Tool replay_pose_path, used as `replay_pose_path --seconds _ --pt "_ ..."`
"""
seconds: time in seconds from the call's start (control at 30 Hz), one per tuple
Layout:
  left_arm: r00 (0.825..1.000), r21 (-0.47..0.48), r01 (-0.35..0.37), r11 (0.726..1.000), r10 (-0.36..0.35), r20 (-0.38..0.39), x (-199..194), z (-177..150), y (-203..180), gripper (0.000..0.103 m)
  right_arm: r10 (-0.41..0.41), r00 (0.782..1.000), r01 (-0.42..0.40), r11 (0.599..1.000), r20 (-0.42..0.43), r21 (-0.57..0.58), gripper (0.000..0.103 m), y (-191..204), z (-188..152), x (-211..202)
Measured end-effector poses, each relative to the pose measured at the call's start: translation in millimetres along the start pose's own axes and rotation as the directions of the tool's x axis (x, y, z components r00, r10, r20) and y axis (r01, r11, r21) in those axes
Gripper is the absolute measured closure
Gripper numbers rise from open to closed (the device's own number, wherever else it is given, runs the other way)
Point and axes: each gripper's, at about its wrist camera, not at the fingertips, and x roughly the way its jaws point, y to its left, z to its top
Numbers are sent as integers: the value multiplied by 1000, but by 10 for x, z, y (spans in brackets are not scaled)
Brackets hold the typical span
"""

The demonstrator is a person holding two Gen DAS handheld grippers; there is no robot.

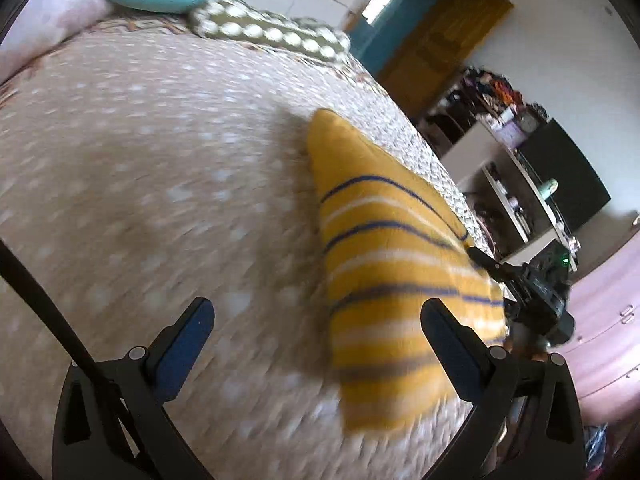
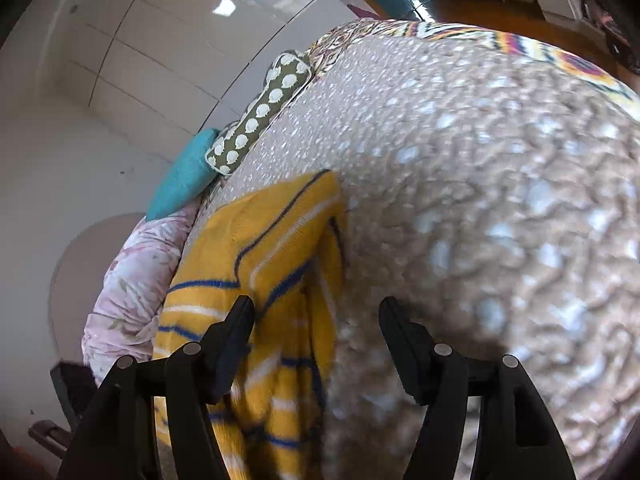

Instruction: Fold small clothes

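Both grippers wide open, nothing held: left gripper (image 1: 316, 320), right gripper (image 2: 316, 318) over folded, seemingly flat yellow striped garment (image 1: 384, 264) on dotted bedspread (image 1: 140, 168).

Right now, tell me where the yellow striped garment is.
The yellow striped garment lies folded on the dotted bedspread, right of centre in the left wrist view, near the bed's edge. In the right wrist view it sits lower left, below the teal cushion.

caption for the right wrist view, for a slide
Open right gripper above a folded yellow striped garment on the dotted beige bedspread.
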Motion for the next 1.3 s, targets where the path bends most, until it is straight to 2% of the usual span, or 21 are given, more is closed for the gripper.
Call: replay_pose_path --seconds 0.07,0.13,0.17,0.2,0.3,0.33,0.47,0.53,0.6,0.67,0.7,0.77,0.87,0.93,1.0,1.07,1.13,1.17,1.23,1.27,1.3 --pt "996 -1 64 998 -64 -58 277 103 -84 1 0 1000 -1 1000 -26 -20 29 92 22 145" --pt "981 -50 131 990 -137 -136 562 161 -111 2 -14 999 13 999 -45 -36 30 152 39 291" --pt "975 -74 144 987 -155 -157 662 164 -124 7 -3 998 1 999 -57 -40 40 179 47 340" --pt "975 -78 151 986 -161 -156 689 168 -148 26 22 997 -24 999 -78 -30 55 201 58 384" --pt "978 -53 171 984 -176 -110 474 241 -276 47 26 998 -30 997 -65 -69 68 407 134 328" --pt "979 -33 184 982 -186 -88 351 282 -339 48 54 997 -59 994 -50 -93 69 500 177 276" --pt "985 24 169 985 -169 -14 8 395 -502 48 165 986 -162 975 7 -155 71 773 265 95" --pt "996 60 86 994 -85 -26 33 359 -547 41 158 987 -156 977 7 -144 68 754 261 163" --pt "995 89 -57 994 64 -75 198 231 -509 37 41 999 -42 990 -12 -135 59 618 186 316" --pt "974 98 -175 980 187 -128 364 57 -388 37 -139 990 134 979 -24 -151 56 466 81 433" --pt "979 76 -149 986 158 -126 344 -22 -319 37 -114 993 108 986 -33 -129 47 369 41 408" --pt "988 50 -98 994 103 -115 205 -118 -259 36 -73 997 72 996 -16 -59 46 251 -1 233" --pt "985 109 -168 980 171 -19 -139 -331 -266 29 -92 994 96 991 53 -94 46 373 14 -85" --pt "966 154 -259 954 251 66 -348 -510 -243 21 -34 997 41 994 71 -97 49 491 22 -237" --pt "941 151 -332 931 316 121 -473 -668 -142 18 60 996 -54 993 61 -107 57 695 8 -329" --pt "914 126 -396 909 377 151 -573 -798 33 17 143 990 -141 983 15 -114 58 888 -57 -303" --pt "888 78 -452 889 440 134 -540 -909 252 17 205 978 -209 971 -43 -115 58 1035 -156 -166" --pt "885 43 -459 888 451 118 -504 -963 381 17 218 973 -225 968 -70 -111 58 1067 -212 -71" --pt "900 -17 -427 904 426 94 -468 -1059 572 17 202 973 -211 974 -116 -76 58 988 -313 123" --pt "914 -40 -387 921 389 115 -495 -1106 642 17 152 982 -160 985 -115 -63 63 877 -355 212" --pt "924 -60 -348 936 353 144 -553 -1132 680 16 136 985 -141 989 -104 -43 82 728 -394 263"
